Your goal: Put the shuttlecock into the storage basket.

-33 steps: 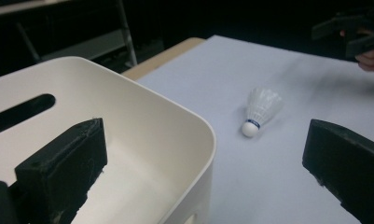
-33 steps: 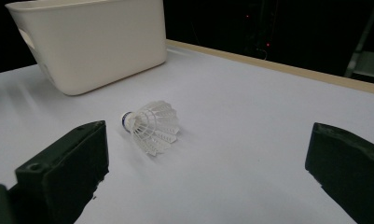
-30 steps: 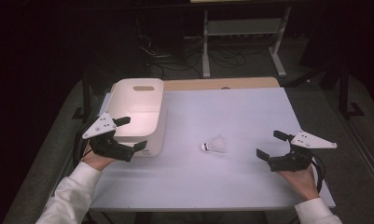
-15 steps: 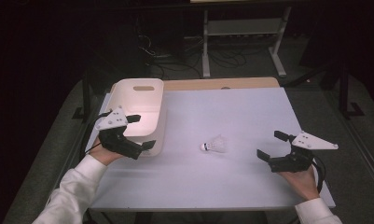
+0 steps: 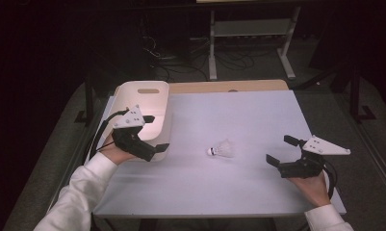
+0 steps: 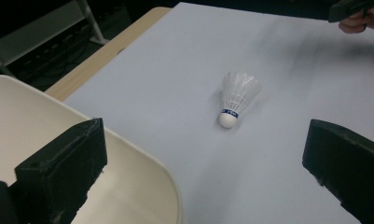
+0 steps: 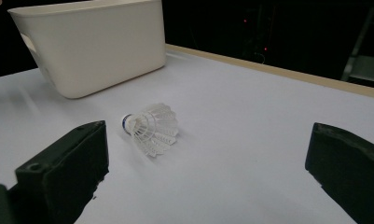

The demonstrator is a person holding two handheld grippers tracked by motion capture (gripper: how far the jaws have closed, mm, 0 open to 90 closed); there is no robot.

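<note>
A white shuttlecock (image 5: 221,149) lies on its side mid-table, cork end toward the left; it also appears as the shuttlecock (image 6: 237,97) and shuttlecock (image 7: 150,128) in the gripper views. A white plastic bin (image 5: 145,96) stands at the table's left; bin rim (image 6: 142,158), bin wall (image 7: 96,46). My left gripper (image 5: 154,133) hovers open over the bin's near right corner, one jaw above the bin, one over the table. Right of the shuttlecock, my right gripper (image 5: 281,150) rests open near the table's right edge, aimed at it, nothing between its jaws.
The white table top (image 5: 238,115) has a wooden strip (image 5: 229,86) along its far edge. Beyond it stand a metal rack (image 5: 250,29) and loose cables (image 5: 166,53) on a dark floor. The other hand (image 6: 362,18) appears at the left gripper view's top right.
My left gripper has moved right and forward along the bin, turning toward the shuttlecock. The right gripper and shuttlecock have stayed put.
</note>
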